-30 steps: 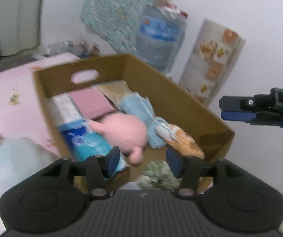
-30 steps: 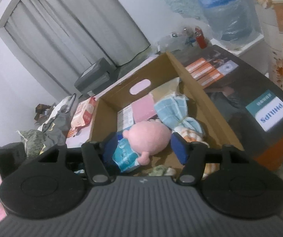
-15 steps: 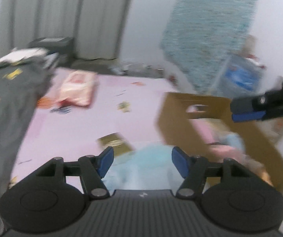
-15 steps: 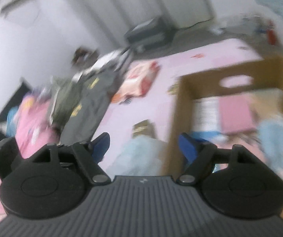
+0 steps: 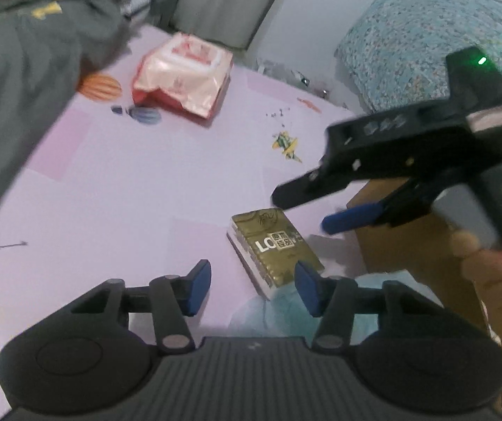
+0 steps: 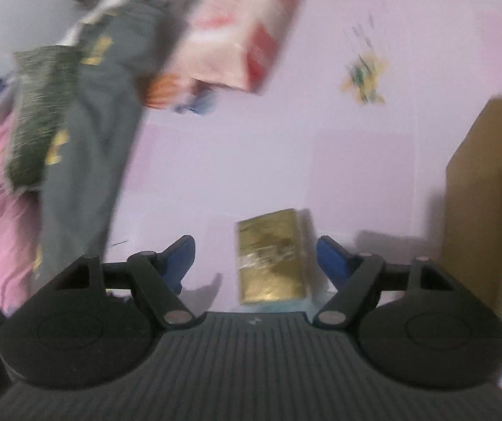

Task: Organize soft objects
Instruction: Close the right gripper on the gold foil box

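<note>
A gold tissue pack (image 5: 275, 245) lies flat on the pink sheet (image 5: 128, 182), with a pale blue soft item (image 5: 286, 312) at its near end. My left gripper (image 5: 252, 291) hovers just short of the pack. Its jaws are closing and no pad touches anything. My right gripper (image 5: 303, 210) reaches in from the right, above the pack's far end. In the right wrist view the gold pack (image 6: 270, 256) lies below the gap of the right gripper (image 6: 256, 256). Those jaws are closing too, with the pads clear of the pack.
The cardboard box (image 5: 408, 245) stands right of the pack, also seen as a brown wall (image 6: 479, 193). A red-and-pink wipes pack (image 5: 184, 73) lies farther back. A grey garment (image 5: 23, 63) covers the left side. A teal patterned cloth (image 5: 426, 28) is at back right.
Both views swung left, away from the box holding the pink plush and out over the pink sheet. The gold pack now lies under both grippers. The right gripper shows much closer in the left view.
</note>
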